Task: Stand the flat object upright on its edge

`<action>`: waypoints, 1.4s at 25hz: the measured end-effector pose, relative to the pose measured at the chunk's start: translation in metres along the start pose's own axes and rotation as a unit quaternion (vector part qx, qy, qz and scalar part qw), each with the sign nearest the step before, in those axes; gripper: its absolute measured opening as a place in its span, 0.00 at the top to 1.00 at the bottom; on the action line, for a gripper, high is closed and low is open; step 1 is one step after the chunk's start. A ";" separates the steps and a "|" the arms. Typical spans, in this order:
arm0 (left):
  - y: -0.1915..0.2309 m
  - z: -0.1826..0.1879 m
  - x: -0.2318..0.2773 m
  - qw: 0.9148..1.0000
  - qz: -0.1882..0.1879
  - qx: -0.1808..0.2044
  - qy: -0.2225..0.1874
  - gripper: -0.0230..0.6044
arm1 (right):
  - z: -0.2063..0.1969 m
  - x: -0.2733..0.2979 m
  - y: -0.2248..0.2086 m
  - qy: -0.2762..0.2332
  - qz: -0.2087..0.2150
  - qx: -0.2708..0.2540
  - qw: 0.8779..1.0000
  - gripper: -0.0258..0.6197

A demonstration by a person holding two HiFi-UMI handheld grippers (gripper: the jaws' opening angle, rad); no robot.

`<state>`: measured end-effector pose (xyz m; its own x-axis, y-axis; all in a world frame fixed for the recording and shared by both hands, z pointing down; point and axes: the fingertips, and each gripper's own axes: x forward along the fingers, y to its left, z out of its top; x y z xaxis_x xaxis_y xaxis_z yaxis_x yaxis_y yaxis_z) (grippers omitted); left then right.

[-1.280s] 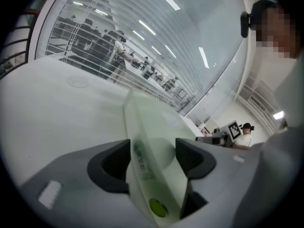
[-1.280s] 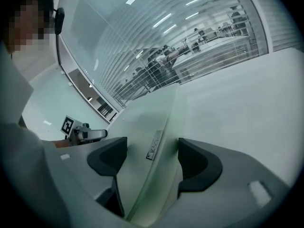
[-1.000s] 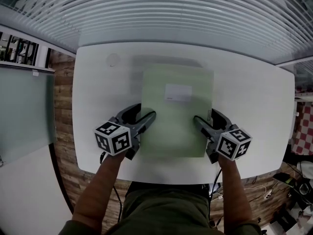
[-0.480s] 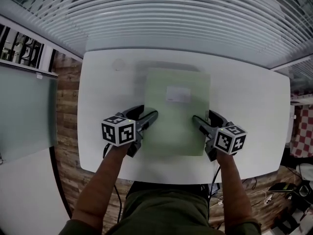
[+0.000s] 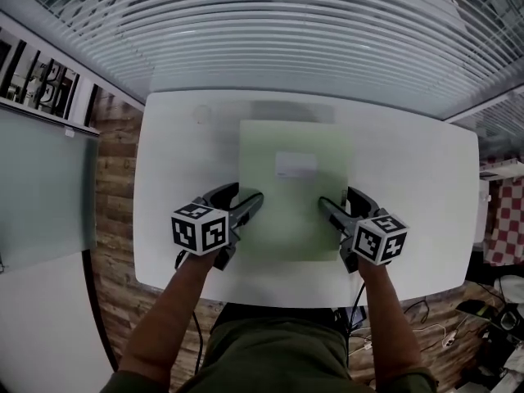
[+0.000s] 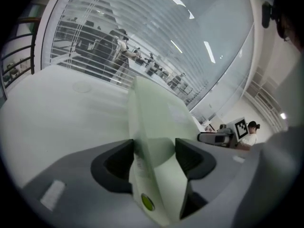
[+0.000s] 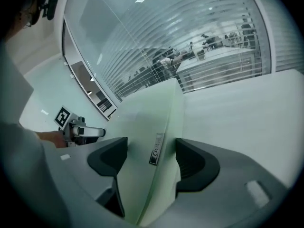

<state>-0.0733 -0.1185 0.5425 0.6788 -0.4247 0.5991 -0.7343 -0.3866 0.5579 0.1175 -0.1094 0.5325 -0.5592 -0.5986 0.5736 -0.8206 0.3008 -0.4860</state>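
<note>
One pale green folder [image 5: 295,191] with a white label [image 5: 295,164] sits over the middle of the white table [image 5: 409,187]. Whether it lies flat or is tilted cannot be told. The left gripper [image 5: 248,203] has its jaws clamped on the folder's left edge. The right gripper [image 5: 328,210] has its jaws clamped on the right edge. Both grip near the front corners. Slatted blinds [image 5: 286,39] run beyond the table's far side.

The folder [image 5: 288,218] bears a white label [image 5: 295,164], its print illegible.

Pale green flat folder [image 5: 295,211], white label [image 5: 295,164] on top; near side edges pinched by left tool [image 5: 250,204] and right tool [image 5: 327,210]
</note>
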 end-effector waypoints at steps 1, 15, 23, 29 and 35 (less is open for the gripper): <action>-0.003 0.001 -0.002 1.000 0.001 0.005 -0.004 0.53 | 0.002 -0.002 0.002 -0.004 -0.001 -0.004 1.000 0.45; -0.032 0.038 -0.035 0.995 0.015 0.066 -0.068 0.53 | 0.040 -0.029 0.029 -0.060 -0.008 -0.047 0.997 0.46; -0.040 0.053 -0.041 0.989 0.015 0.101 -0.105 0.53 | 0.065 -0.041 0.041 -0.105 -0.027 -0.109 0.988 0.46; -0.047 0.067 -0.050 0.982 0.016 0.125 -0.141 0.53 | 0.084 -0.051 0.054 -0.149 -0.041 -0.149 0.977 0.46; -0.049 0.077 -0.053 0.973 0.028 0.163 -0.162 0.53 | 0.094 -0.053 0.059 -0.183 -0.053 -0.181 0.965 0.46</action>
<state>-0.0737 -0.1405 0.4393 0.6396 -0.6674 0.3815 -0.7682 -0.5724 0.2866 0.1099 -0.1295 0.4112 -0.4449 -0.8425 0.3037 -0.8955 0.4234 -0.1372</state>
